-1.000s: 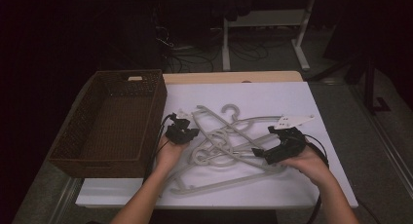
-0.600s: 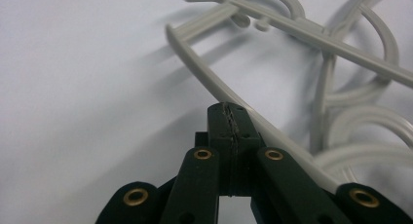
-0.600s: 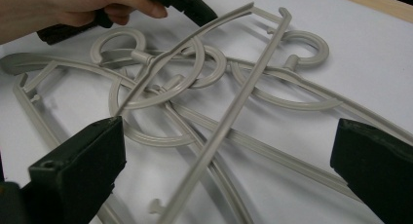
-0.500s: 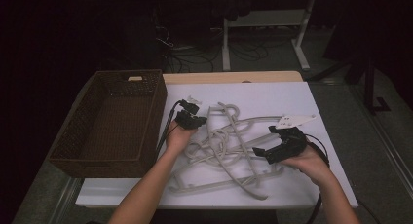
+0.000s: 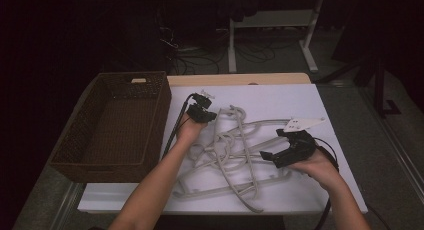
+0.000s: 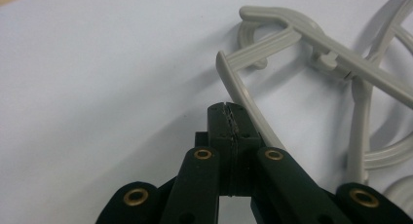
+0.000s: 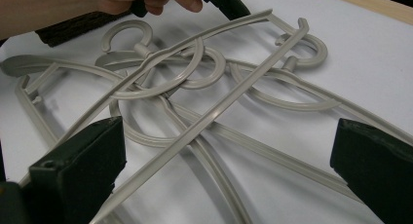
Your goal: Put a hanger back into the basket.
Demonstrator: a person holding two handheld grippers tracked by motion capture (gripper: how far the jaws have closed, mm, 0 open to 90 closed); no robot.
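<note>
The basket [image 5: 115, 125] is empty. The grey hangers [image 5: 235, 155] lie tangled on the worktop [image 5: 330, 115]. The left gripper [image 6: 229, 118] is pinched tight, maybe on one hanger; the right gripper [image 7: 229, 170] gapes wide, holding nothing.

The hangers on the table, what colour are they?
The hangers are a pale grey-beige, all alike. The right gripper view shows it best.

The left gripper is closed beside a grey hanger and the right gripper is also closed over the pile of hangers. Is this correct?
Not quite. The right gripper is open: the right gripper view shows its jaws wide apart over the pile of hangers. The left gripper is closed beside a grey hanger, as you say.
</note>
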